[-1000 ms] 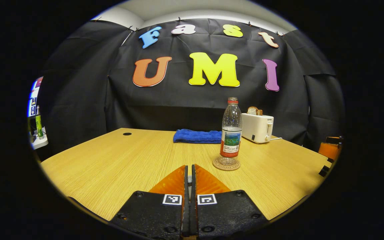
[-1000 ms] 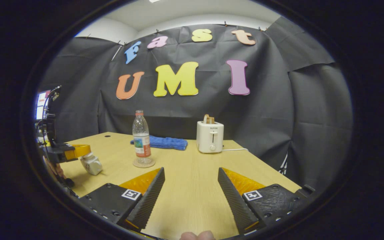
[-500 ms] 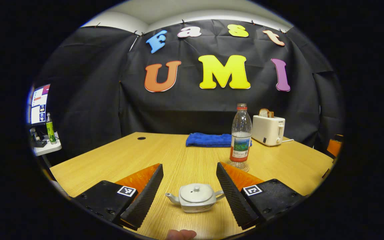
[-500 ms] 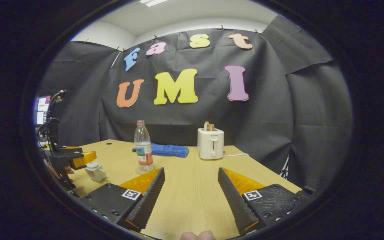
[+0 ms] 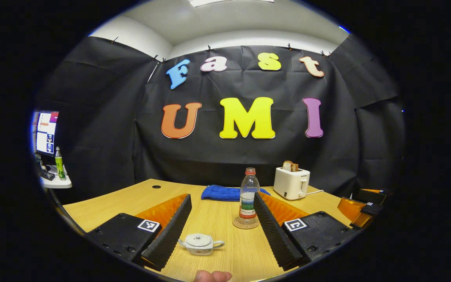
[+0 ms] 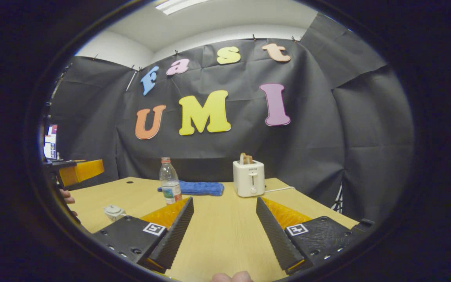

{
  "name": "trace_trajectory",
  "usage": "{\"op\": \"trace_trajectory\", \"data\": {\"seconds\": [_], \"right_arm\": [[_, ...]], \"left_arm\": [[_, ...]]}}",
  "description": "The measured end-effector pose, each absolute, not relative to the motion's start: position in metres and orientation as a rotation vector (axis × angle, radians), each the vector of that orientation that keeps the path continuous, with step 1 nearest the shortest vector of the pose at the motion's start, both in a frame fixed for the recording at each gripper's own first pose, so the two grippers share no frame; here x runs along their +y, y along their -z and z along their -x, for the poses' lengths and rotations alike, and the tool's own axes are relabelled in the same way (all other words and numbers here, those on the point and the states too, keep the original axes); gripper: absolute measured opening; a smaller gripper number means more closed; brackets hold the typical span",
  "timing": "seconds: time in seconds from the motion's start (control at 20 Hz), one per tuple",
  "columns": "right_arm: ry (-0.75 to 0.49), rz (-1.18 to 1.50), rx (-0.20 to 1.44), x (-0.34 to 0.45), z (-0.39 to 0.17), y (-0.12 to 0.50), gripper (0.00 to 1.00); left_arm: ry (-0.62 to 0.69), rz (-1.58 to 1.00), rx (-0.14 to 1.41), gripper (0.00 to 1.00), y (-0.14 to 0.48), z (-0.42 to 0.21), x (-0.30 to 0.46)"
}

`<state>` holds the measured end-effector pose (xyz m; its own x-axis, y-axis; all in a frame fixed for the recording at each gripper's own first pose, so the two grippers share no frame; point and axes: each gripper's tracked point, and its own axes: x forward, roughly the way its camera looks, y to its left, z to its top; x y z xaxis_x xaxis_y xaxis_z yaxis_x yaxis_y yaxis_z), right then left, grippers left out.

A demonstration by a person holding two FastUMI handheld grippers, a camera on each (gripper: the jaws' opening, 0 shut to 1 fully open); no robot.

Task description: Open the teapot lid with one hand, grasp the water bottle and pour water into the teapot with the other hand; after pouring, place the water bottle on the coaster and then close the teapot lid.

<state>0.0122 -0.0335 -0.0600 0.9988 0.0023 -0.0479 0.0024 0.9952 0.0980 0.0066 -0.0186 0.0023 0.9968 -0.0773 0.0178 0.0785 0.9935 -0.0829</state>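
In the left gripper view a small white teapot [image 5: 201,243] sits low on the wooden table [image 5: 217,219] with its lid on, between and below my open fingers. My left gripper [image 5: 222,194] is raised above it and holds nothing. Farther off, the clear water bottle [image 5: 248,197] with a red cap stands upright on a round coaster [image 5: 246,223]. My right gripper [image 6: 224,199] is open over bare table, with nothing between its fingers. From there the bottle [image 6: 169,187] stands front left and the teapot [image 6: 114,212] far left, under the raised left gripper [image 6: 80,171].
A blue cloth [image 5: 225,192] lies behind the bottle. A white toaster [image 5: 291,183] with bread and a cord stands at the back right. A side shelf with a screen [image 5: 45,133] and a green bottle [image 5: 58,162] is at the left. The right gripper [image 5: 360,205] shows at the table's right edge.
My left gripper went from shut to open, then rose and drew back from the teapot, whose lid is on. The right gripper stayed open and tilted up slightly.
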Motion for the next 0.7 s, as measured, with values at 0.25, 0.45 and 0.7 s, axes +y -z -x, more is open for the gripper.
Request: {"op": "trace_trajectory", "data": {"seconds": [0.25,0.45,0.7], "right_arm": [[0.019,-0.093,0.031,-0.039,-0.004,0.034,0.95],[0.036,-0.052,-0.014,-0.034,0.002,0.009,0.96],[0.013,-0.043,-0.032,-0.02,0.009,-0.004,0.96]], "left_arm": [[0.082,0.039,-0.021,0.99,-0.011,0.007,-0.023],[0.101,0.014,-0.042,0.99,-0.021,0.016,-0.033],[0.099,0.02,-0.064,0.99,-0.028,0.022,-0.034]]}}
